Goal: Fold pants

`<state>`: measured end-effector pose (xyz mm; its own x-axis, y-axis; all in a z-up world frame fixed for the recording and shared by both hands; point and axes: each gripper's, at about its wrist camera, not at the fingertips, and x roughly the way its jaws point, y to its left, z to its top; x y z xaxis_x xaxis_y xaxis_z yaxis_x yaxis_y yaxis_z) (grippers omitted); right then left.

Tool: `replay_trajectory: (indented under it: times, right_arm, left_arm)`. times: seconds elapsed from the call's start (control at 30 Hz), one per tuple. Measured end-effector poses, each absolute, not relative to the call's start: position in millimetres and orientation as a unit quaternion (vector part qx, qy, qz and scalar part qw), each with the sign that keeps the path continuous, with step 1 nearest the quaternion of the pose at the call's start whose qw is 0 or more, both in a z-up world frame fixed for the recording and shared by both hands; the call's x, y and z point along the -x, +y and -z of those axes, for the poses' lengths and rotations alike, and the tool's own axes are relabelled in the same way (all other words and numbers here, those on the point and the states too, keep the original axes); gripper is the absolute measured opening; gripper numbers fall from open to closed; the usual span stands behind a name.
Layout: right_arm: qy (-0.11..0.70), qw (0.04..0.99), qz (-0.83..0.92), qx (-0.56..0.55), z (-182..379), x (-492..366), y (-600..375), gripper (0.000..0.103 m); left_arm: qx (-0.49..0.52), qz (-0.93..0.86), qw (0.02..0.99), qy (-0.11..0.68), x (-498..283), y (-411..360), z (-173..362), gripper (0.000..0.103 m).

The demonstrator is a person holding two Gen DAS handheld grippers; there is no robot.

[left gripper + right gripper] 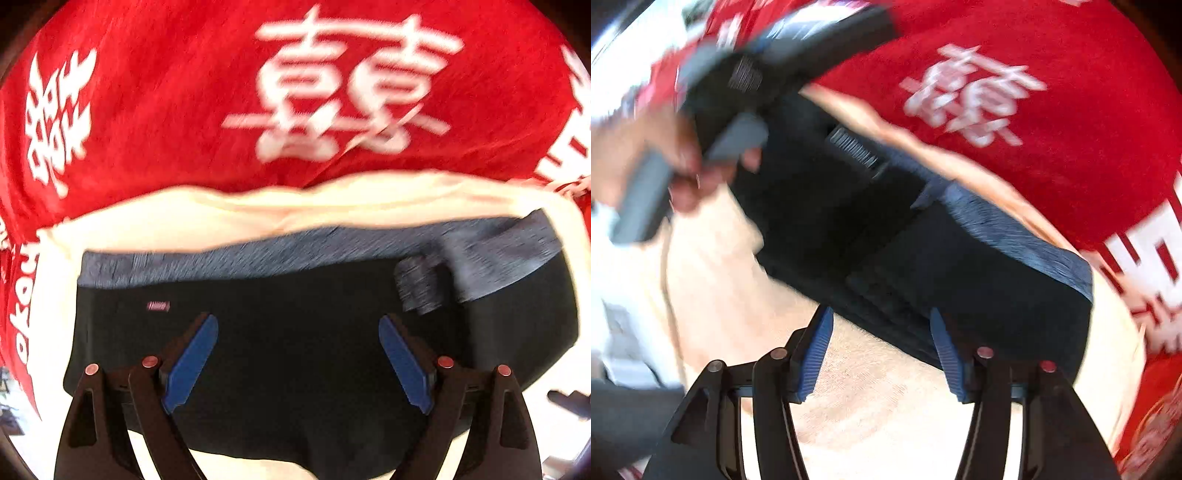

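Observation:
The black pants [295, 369] with a grey-blue waistband [258, 258] lie folded on a cream cloth [258, 214]. My left gripper [298, 321] is open and empty, its blue pads [192, 362] hovering over the black fabric below the waistband. In the right wrist view the pants [979, 280] lie diagonally, waistband [1015, 229] toward the upper right. My right gripper [881, 317] is open and empty at the pants' near edge, its right pad [945, 350] over the black fabric. The other hand-held gripper [731, 110] shows blurred at the upper left.
A red cloth with white Chinese characters [332, 85] covers the surface beyond the cream cloth and shows in the right wrist view [1071, 110]. A hand [635, 147] grips the other tool's grey handle. Both views are motion-blurred.

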<state>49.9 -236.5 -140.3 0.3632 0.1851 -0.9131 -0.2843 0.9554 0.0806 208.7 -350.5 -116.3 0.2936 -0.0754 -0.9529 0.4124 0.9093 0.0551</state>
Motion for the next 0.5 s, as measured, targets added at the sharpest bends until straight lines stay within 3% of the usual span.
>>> replay_trajectory:
  times: [0.07,0.13,0.17,0.33,0.5]
  right_arm:
    - [0.55,0.828,-0.094,-0.046,131.8,-64.7,-293.2,0.058]
    - [0.56,0.817,-0.06,-0.126,138.3,-78.8,-340.8,0.03]
    - [0.564,0.807,-0.038,-0.17,145.5,-85.9,-367.2,0.006]
    - [0.567,0.781,0.019,-0.262,180.9,-124.3,-442.9,0.005]
    - [0.56,0.756,0.035,-0.337,211.3,-137.2,-480.9,0.006]
  left_arm:
    - [-0.141,0.178,0.79,0.57,-208.4,-371.4,104.8,0.09]
    - [-0.139,0.197,0.786,0.569,-208.9,-395.3,100.6,0.09]
    - [-0.137,0.208,0.784,0.569,-210.2,-408.8,100.7,0.09]
    - [-0.127,0.232,0.77,0.581,-203.2,-472.0,115.3,0.09]
    - [-0.145,0.189,0.762,0.602,-187.9,-483.9,144.3,0.09]
